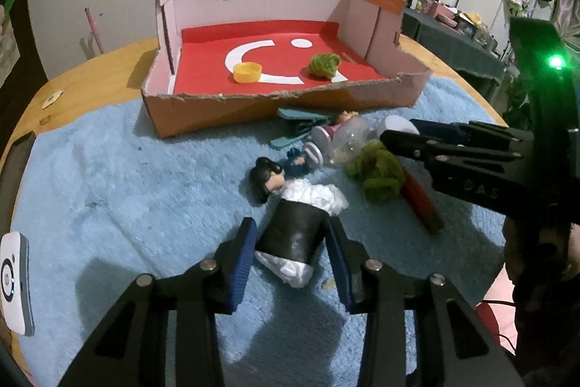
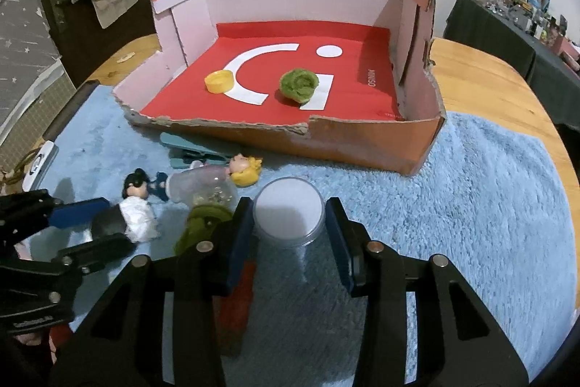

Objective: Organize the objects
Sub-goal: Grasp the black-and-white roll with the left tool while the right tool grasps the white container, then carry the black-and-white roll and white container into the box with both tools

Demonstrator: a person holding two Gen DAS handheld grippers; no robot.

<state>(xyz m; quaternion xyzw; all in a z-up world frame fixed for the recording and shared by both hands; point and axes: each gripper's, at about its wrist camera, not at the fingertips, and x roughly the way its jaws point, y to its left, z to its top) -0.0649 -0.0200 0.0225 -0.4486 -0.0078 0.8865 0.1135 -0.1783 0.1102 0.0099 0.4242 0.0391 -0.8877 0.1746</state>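
The left gripper (image 1: pixel 290 243) pinches the black-skirted doll (image 1: pixel 290 223) lying on the blue mat (image 1: pixel 127 187). The right gripper (image 2: pixel 290 223) clamps a clear round container (image 2: pixel 289 211), near the cardboard box (image 2: pixel 362 144) holding a yellow cap (image 2: pixel 218 81).

hidden: red stick (image 1: pixel 422 205) upper end under green wad (image 1: pixel 377 175)
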